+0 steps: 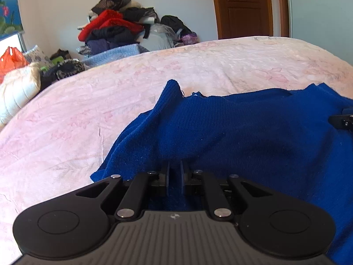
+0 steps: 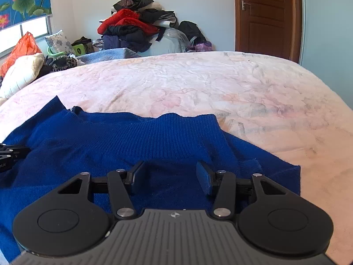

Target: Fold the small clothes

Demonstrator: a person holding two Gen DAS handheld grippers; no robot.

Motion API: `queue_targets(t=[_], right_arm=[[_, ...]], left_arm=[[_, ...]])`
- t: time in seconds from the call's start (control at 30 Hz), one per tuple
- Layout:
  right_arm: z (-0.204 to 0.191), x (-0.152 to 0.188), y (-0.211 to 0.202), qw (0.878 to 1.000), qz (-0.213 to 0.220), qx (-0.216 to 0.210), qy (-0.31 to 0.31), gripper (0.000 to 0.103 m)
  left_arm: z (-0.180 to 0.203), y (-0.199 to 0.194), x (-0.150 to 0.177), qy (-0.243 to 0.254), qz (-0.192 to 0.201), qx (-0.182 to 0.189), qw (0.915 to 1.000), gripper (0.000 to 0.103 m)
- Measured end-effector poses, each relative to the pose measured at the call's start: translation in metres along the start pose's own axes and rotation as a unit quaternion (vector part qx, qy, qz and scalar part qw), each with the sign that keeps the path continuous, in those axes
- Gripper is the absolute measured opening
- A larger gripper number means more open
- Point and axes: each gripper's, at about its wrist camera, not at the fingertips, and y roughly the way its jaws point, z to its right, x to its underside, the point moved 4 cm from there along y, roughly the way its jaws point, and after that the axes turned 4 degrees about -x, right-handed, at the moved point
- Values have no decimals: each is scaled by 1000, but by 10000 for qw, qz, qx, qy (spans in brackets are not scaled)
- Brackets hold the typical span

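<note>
A dark blue knit sweater (image 1: pixel 253 132) lies rumpled on the pink bed cover (image 1: pixel 77 114). My left gripper (image 1: pixel 175 167) is shut on a raised fold of it near its left edge, and creases run out from the pinch. In the right wrist view the sweater (image 2: pixel 132 137) shows its ribbed band along the far side. My right gripper (image 2: pixel 171 170) stands open just above the cloth, its pads apart and pressing on nothing. Each gripper's tip shows at the edge of the other's view: the right one (image 1: pixel 344 120), the left one (image 2: pixel 11 152).
The pink flowered bed cover (image 2: pixel 242 88) stretches far and right of the sweater. Behind the bed is a heap of clothes (image 1: pixel 114 26) against the wall. A brown door (image 1: pixel 242 6) is at the back right. A white quilted item (image 1: pixel 17 88) and an orange bag (image 1: pixel 11 59) lie at the left.
</note>
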Motion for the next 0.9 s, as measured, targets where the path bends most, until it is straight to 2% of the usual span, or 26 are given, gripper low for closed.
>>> queue_targets(t=[0.13, 0.43, 0.57, 0.63, 0.7, 0.77, 0.9], right_arm=[[-14, -1, 4, 9981, -21, 345, -511, 63], [-13, 1, 4, 9985, 105, 324, -439, 72], [-15, -2, 3, 9987, 28, 359, -358, 73], [-21, -3, -1, 9984, 66, 413, -374, 77], [-29, -3, -5, 9981, 149, 399, -434, 86], [-35, -3, -6, 9974, 184, 428, -546, 89], [-44, -5, -9, 9963, 197, 508, -660, 90]], left_arm=[[7, -2, 3, 180, 154, -197, 9995, 9], [16, -4, 8, 470, 386, -434, 9972, 9], [16, -4, 8, 453, 356, -398, 9975, 9], [15, -5, 7, 462, 320, -372, 9977, 9], [13, -6, 5, 471, 257, -325, 9980, 9], [10, -6, 2, 429, 169, -240, 9986, 9], [2, -5, -2, 214, 15, -41, 9998, 10]])
